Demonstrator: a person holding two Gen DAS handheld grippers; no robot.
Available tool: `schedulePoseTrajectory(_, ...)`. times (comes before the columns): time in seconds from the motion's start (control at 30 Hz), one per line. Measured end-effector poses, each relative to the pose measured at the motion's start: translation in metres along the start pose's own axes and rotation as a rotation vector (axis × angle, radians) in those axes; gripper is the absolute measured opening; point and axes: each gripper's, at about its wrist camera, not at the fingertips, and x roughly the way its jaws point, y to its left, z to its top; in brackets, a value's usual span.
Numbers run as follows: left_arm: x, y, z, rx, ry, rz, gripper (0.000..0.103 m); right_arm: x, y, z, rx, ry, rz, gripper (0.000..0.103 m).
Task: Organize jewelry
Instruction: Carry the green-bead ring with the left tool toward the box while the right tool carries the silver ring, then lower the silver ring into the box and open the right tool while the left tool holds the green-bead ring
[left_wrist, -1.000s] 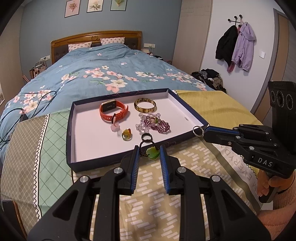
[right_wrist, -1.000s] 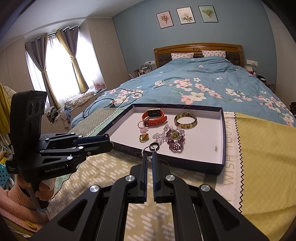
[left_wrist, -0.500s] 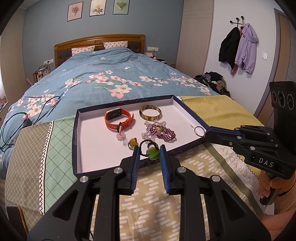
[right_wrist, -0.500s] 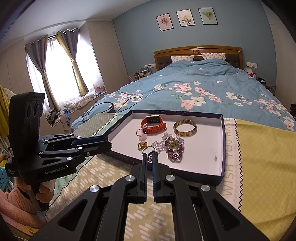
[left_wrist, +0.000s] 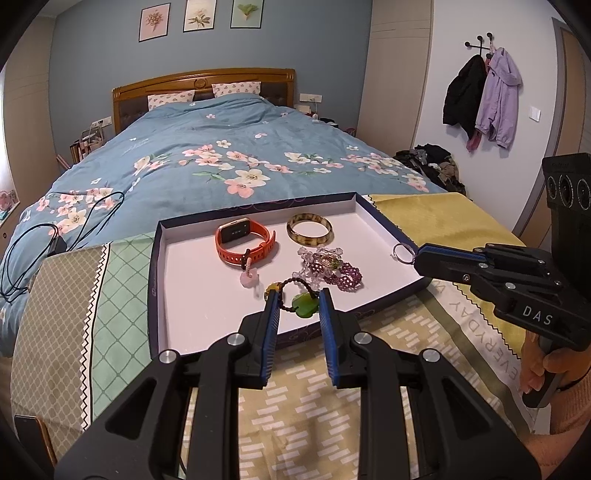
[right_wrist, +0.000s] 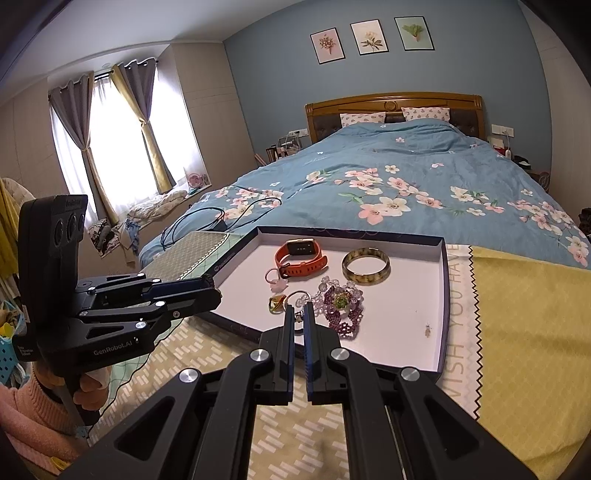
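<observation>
Left tongs (left_wrist: 295, 301) grip a green pendant (left_wrist: 305, 305) on its dark bead cord, over the tray's (left_wrist: 384, 225) near edge. Right tongs (left_wrist: 415, 254) are closed on a silver ring (left_wrist: 402, 252), over the tray's right rim. Advice: lower each onto bare tray floor before releasing, clear of the bead pile (left_wrist: 328, 267). Count in tray: one orange watch (left_wrist: 245, 240), one bangle (left_wrist: 309, 229), one pink ring (left_wrist: 249, 277), one amber ring (left_wrist: 272, 287).

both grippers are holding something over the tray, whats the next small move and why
Probably lower the left gripper and set its green pendant on the bare white floor of the tray. It hangs near the bead cluster, while the right gripper holds a ring at the other side.
</observation>
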Motion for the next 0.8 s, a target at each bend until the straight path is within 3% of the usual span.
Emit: schedulePoseTrajectory(0.8,0.024,0.009,0.012,0.001,0.019,0.035,0.022,0.018,-0.009,0.014,-0.004,0.013,-0.009,0.003)
